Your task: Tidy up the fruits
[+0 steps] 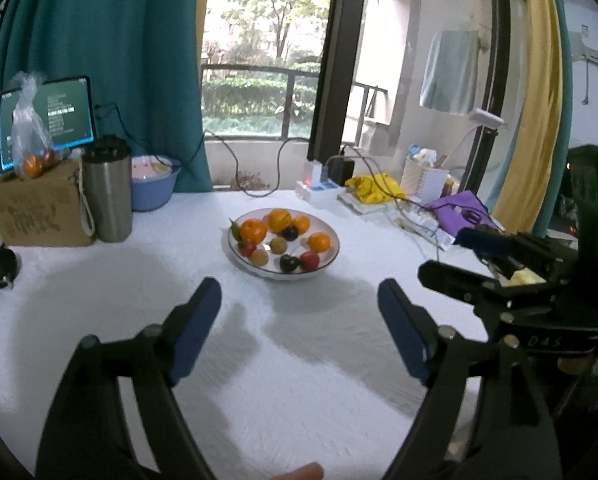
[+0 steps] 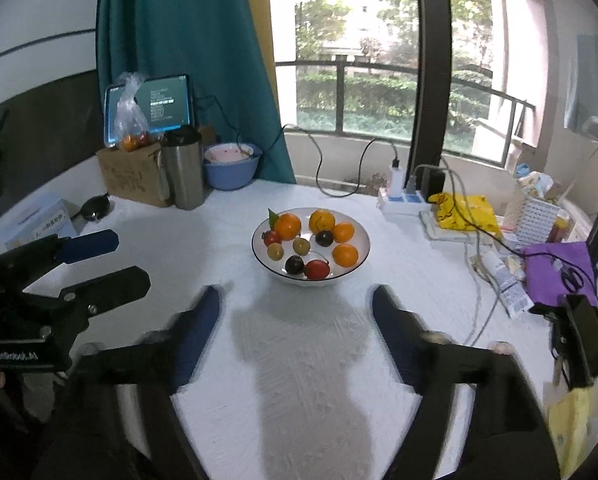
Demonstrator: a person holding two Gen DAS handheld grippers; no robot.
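Observation:
A white bowl (image 1: 331,258) (image 2: 259,254) with a dark rim stands in the middle of the white table. It holds several oranges (image 1: 253,229) (image 2: 287,226), dark plums (image 1: 289,263) (image 2: 294,265), red fruits (image 1: 309,261) (image 2: 317,269) and small greenish fruits (image 1: 278,245) (image 2: 301,245). My left gripper (image 1: 299,300) is open and empty, held short of the bowl; it also shows at the left of the right wrist view (image 2: 129,258). My right gripper (image 2: 297,300) is open and empty, also short of the bowl; it shows at the right of the left wrist view (image 1: 443,254).
At the back left are a cardboard box (image 1: 35,208) (image 2: 133,178) with a bag of oranges (image 1: 33,152) (image 2: 131,124), a steel tumbler (image 1: 107,196) (image 2: 183,172), a blue basin (image 1: 155,188) (image 2: 231,170) and a tablet (image 1: 65,116). A power strip (image 2: 403,200), cables, a yellow bag (image 2: 465,210) and a purple cloth (image 2: 555,270) lie at the right.

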